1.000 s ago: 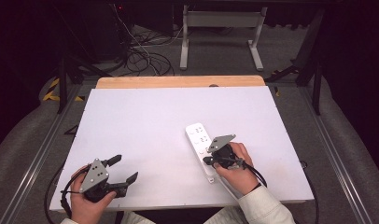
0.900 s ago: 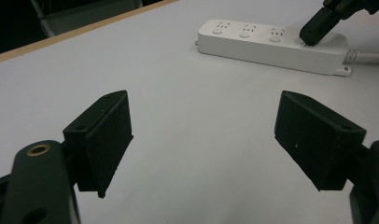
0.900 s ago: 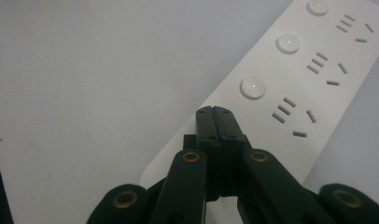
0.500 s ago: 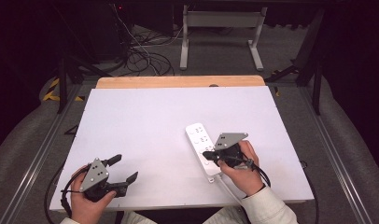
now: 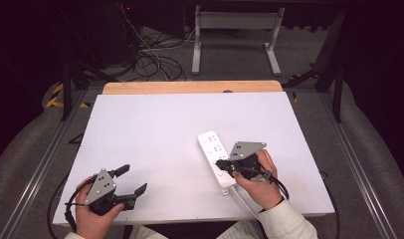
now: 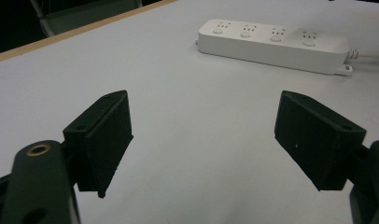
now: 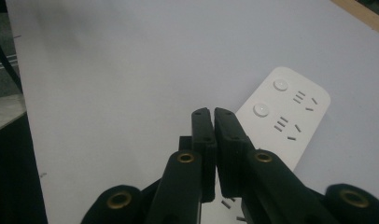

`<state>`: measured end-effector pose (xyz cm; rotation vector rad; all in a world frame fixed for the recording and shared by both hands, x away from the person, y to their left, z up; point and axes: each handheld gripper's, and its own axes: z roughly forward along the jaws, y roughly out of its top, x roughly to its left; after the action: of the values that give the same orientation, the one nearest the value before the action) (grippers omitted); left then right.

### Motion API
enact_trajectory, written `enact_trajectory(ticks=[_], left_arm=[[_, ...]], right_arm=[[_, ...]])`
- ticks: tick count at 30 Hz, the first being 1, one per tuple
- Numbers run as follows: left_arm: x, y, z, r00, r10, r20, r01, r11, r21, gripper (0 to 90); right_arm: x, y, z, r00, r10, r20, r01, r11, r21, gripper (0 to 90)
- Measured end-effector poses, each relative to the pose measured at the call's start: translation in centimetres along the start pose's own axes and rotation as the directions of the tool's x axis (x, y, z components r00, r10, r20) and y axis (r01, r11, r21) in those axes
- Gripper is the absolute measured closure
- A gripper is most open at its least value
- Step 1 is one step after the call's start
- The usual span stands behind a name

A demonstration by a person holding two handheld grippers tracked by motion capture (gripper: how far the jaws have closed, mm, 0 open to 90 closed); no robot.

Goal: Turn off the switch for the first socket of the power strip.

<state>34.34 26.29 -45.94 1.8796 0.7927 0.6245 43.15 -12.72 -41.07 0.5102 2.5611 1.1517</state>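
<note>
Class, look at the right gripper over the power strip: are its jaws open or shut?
Shut. The right gripper shows its two black jaws pressed together with nothing between them, above the white power strip.

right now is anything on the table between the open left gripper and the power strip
Nothing visible. In the left gripper view, only bare white table lies between the left gripper, jaws wide apart, and the white power strip. The right gripper sits over the strip's near part, jaws closed.

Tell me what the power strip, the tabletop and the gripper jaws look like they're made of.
Power strip: probably moulded white plastic, smooth with a slight sheen and rounded corners. Tabletop: a matte white sheet, likely laminate or painted board, laid over pale wood that shows along the far edge. Left gripper and right gripper jaws: matte black, seemingly plastic; the pads could be rubber.
</note>
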Motion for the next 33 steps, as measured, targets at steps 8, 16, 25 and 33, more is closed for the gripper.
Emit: enact_trajectory(ticks=[8, 16, 25, 33], left_arm=[[0.0, 0.0, 0.0, 1.0000, 0.001, 0.000, -0.001, 1.0000, 0.000, 19.3], [0.0, 0.0, 0.0, 1.0000, 0.000, 0.001, 0.000, 1.0000, -0.001, 19.3], [0.0, 0.0, -0.1, 1.0000, 0.002, -0.003, -0.002, 1.0000, -0.001, 19.2], [0.0, 0.0, -0.2, 1.0000, -0.005, 0.002, 0.005, 1.0000, -0.002, 19.2]], right_arm=[[0.0, 0.2, -0.3, 0.9999, 0.011, 0.008, -0.011, 1.000, -0.019, 75.0], [-0.2, 0.2, -0.5, 0.9995, 0.031, 0.000, -0.031, 0.999, -0.042, 54.9], [-0.3, 0.1, -1.2, 0.9981, 0.061, 0.004, -0.060, 0.993, -0.099, 39.1], [-0.9, -0.5, -2.5, 0.9957, 0.090, 0.023, -0.086, 0.984, -0.156, 29.7]])
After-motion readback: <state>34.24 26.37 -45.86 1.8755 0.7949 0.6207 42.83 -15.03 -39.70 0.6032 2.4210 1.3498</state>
